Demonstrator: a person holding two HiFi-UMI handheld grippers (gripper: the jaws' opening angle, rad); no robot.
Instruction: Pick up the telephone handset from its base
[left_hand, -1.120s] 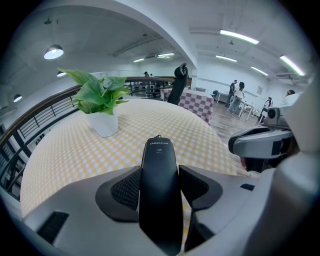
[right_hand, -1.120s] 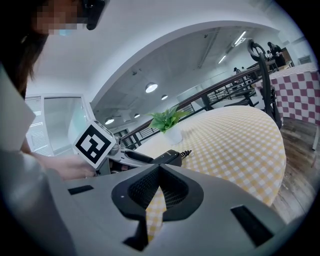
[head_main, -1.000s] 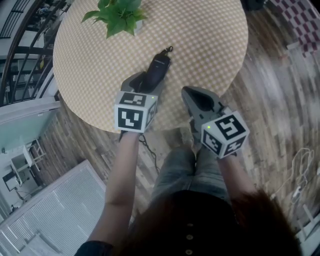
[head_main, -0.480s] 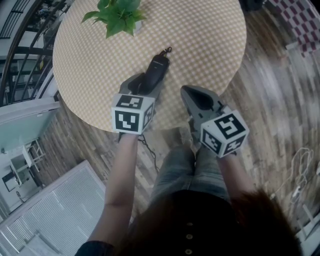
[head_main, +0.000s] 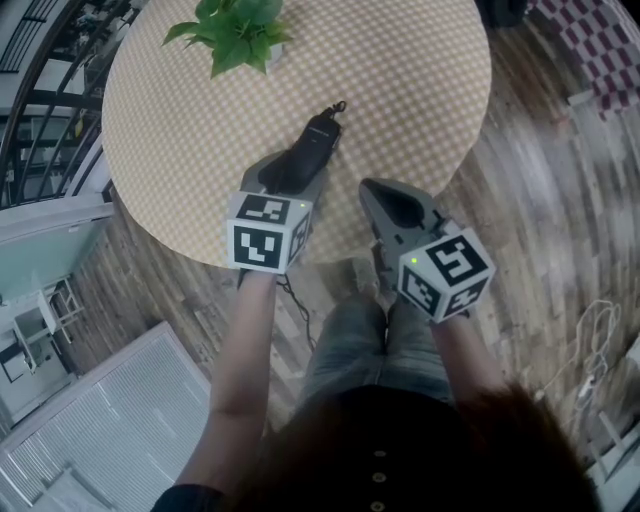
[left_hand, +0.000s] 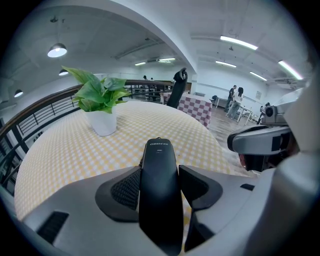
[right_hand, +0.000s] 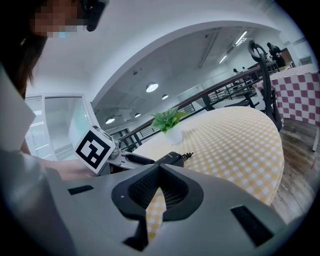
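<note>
The black telephone handset lies lengthwise between the jaws of my left gripper, which is shut on it over the near part of the round table. In the left gripper view the handset fills the gap in my left gripper, its tip pointing away. A coiled cord hangs off that far tip. No base shows in any view. My right gripper hovers just right of it, shut with nothing between the pads. From there the handset shows to the left.
A potted green plant stands at the table's far left, seen also as the plant in the left gripper view. A railing runs left of the table. Wooden floor lies to the right. The person's legs are below the near edge.
My left gripper keeps its hold on the handset. Both grippers have barely shifted in the view.
</note>
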